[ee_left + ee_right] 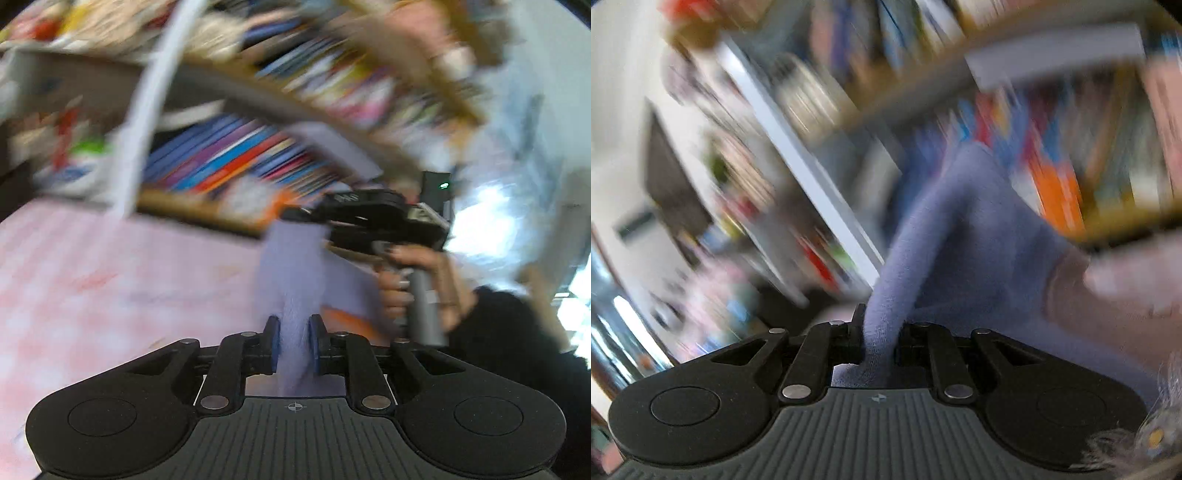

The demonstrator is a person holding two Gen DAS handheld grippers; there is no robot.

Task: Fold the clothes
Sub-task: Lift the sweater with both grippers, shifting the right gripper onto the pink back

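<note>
Both frames heavily motion-blurred, details soft. Left gripper [293,345]: jaws clamped on a bunched strip of the lavender garment [295,280], blue pads pressing cloth from both sides, a little gap filled by fabric. Right gripper [879,343]: jaws squeezed nearly together on another gathered edge of the same garment [960,229]. In the left wrist view the right gripper shows at upper right, held by a hand [417,284] with a dark sleeve [517,332], cloth hanging from it and running down into the left jaws. So the garment is off the surface, strung between the two grippers, in the air above the pink checked bedsheet [110,288]; bookshelf [236,162] full of coloured spines behind. Judgement: mid-lift or shake-out ahead of a fold, no fold visible yet. Risks: the left grip looks like a thick wad rather than a flat edge, so a fast swing could pull cloth out of the pads; if one side slips, the garment drops in a heap and needs re-spreading. Grabbing bunched fabric also means corners may not be the true corners, giving a crooked fold. Cannot tell which part of the garment each side holds. An orange patch [347,321] under the cloth is unclear.
</note>
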